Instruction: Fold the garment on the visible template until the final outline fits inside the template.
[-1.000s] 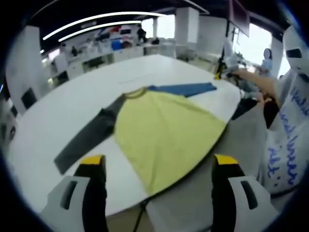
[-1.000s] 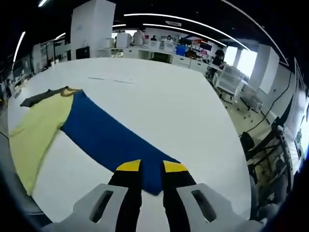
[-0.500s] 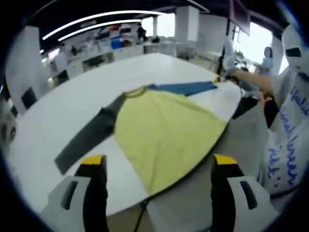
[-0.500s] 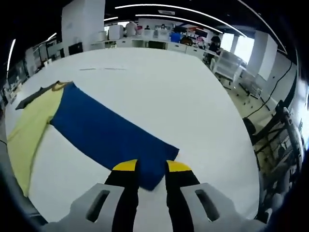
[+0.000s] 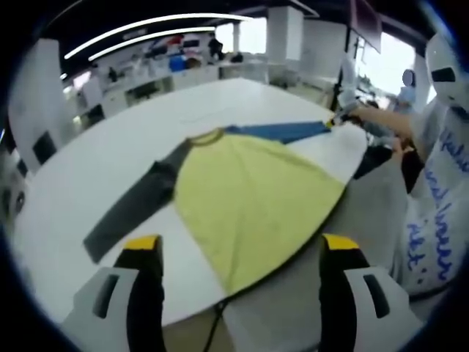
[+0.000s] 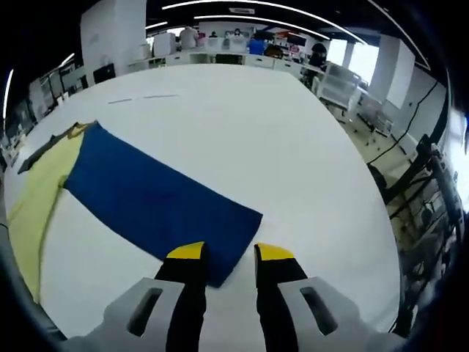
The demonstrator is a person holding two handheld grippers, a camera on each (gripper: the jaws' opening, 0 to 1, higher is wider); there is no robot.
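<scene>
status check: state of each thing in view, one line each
Yellow-bodied long-sleeved shirt: spread flat, unfolded, hem over the table edge.
Dark grey sleeve: stretched out flat.
Blue sleeve: stretched out flat, cuff end between the right jaws.
Left gripper: open, off the cloth.
Right gripper: open at the cuff.
White table: bearing the shirt.

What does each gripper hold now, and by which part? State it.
Neither holds anything. The left gripper is wide open above the yellow body; the right gripper has opened at the blue sleeve's cuff.

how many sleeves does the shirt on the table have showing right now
2. The grey sleeve stretches toward the left gripper, which is open above the table. The blue sleeve lies flat, its cuff at the right gripper, open.
</scene>
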